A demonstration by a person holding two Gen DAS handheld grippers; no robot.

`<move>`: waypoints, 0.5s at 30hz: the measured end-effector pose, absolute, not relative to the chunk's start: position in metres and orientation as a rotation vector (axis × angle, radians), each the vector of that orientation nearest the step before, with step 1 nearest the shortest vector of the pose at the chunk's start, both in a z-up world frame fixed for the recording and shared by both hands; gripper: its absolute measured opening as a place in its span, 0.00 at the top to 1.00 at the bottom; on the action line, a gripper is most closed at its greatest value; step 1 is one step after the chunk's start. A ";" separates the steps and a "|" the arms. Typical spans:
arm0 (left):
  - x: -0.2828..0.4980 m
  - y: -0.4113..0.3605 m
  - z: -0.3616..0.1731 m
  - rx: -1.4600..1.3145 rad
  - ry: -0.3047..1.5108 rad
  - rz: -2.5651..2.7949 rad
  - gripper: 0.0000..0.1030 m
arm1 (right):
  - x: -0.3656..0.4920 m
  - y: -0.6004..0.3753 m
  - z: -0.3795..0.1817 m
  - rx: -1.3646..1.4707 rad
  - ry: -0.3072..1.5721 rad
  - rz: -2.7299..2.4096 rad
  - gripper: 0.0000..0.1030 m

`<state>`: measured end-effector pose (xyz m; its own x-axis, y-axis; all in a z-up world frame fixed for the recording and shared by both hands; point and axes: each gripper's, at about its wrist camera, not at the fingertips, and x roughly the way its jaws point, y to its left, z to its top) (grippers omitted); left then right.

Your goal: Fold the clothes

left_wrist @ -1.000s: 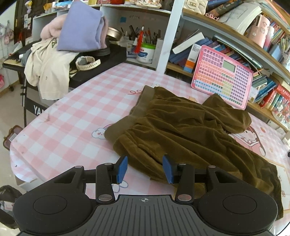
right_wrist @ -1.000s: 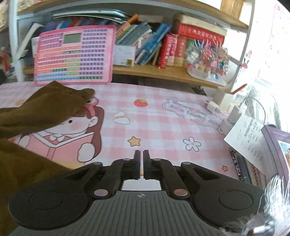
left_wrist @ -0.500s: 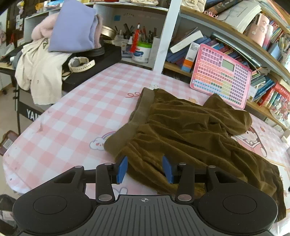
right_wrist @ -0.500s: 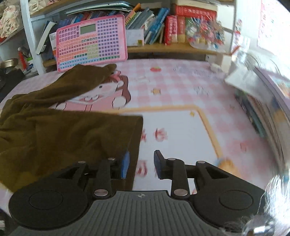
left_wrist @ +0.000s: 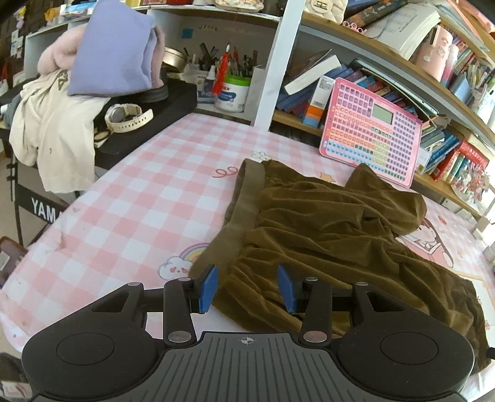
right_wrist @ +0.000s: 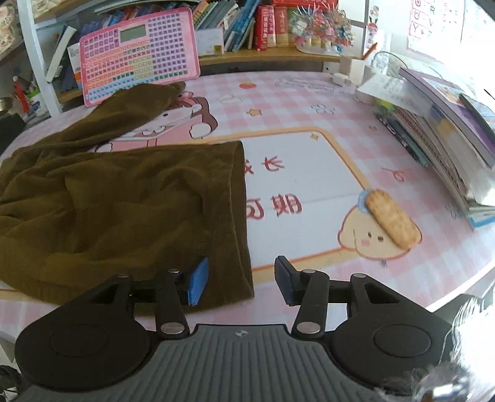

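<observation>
Left gripper (left_wrist: 247,289): fingers partly spread, hovering over the waistband end of the brown trousers (left_wrist: 324,235), pinching nothing. Right gripper (right_wrist: 238,280): fingers opening, straddling the trouser leg's hem corner, pads not pressing it. Trousers lie crumpled on the pink checked surface (left_wrist: 148,198). "YAM" readable on a black stand (left_wrist: 43,207) at left. Pink keyboard toy (right_wrist: 139,51) leans on the bookshelf (left_wrist: 386,58).

table: pink checked cartoon cloth (left_wrist: 148,198) | shelves: wooden bookshelves (left_wrist: 386,55) across the top, crammed with books | light: bright daylight at upper right (right_wrist: 448,27) | floor: sliver at far left
</observation>
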<state>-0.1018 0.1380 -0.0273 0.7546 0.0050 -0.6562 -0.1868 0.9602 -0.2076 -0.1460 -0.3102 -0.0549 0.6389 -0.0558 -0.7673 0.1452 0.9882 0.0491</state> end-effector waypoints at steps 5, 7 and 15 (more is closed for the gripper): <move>-0.093 0.143 -0.029 -0.168 0.714 0.086 0.58 | -0.147 -0.303 -0.062 0.121 0.899 -0.154 0.55; -0.088 0.146 -0.030 -0.133 0.717 0.078 0.58 | -0.147 -0.300 -0.065 0.127 0.909 -0.170 0.54; -0.044 0.162 -0.049 -0.119 0.813 0.041 0.64 | -0.147 -0.293 -0.067 0.141 0.913 -0.217 0.54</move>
<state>-0.0437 0.1623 -0.0487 0.6868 -0.0091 -0.7268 -0.0823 0.9925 -0.0903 -0.1466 -0.2933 -0.0672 0.5915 -0.1264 -0.7964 0.2460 0.9688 0.0289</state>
